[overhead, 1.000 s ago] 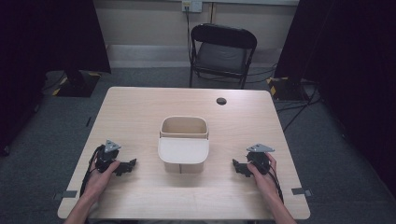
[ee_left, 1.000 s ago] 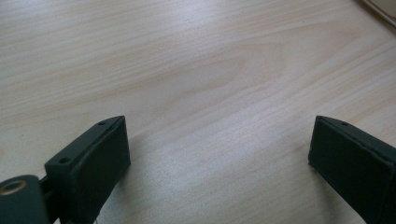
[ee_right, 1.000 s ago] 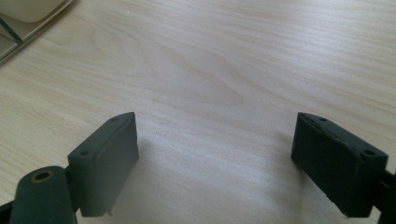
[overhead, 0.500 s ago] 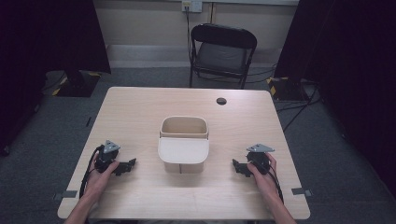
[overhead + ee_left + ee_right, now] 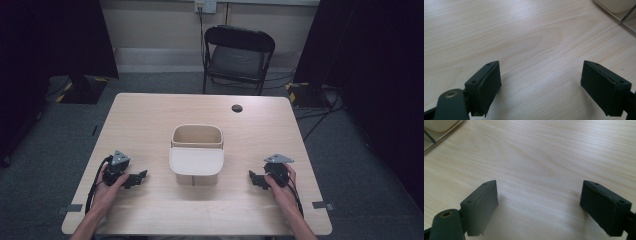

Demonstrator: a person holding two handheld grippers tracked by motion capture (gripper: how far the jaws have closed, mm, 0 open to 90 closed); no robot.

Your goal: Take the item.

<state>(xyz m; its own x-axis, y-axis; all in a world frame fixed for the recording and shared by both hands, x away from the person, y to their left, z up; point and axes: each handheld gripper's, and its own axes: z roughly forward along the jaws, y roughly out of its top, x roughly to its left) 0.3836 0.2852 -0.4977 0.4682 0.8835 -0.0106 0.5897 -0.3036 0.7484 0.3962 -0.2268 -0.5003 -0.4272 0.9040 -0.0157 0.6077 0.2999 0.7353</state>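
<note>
A beige, rounded plastic bin (image 5: pixel 197 155) stood between the left gripper (image 5: pixel 141 176), its empty jaws just narrowing, and the open, empty right gripper (image 5: pixel 253 179)

Table (image 5: pixel 150 120) lit evenly from above, room around it dim, corners nearly black. Soft shadows under bin (image 5: pixel 196 155). High view slightly grainy. Gripper views bright; near black pads (image 5: pixel 487 85) blurred, wood grain sharp.
</note>
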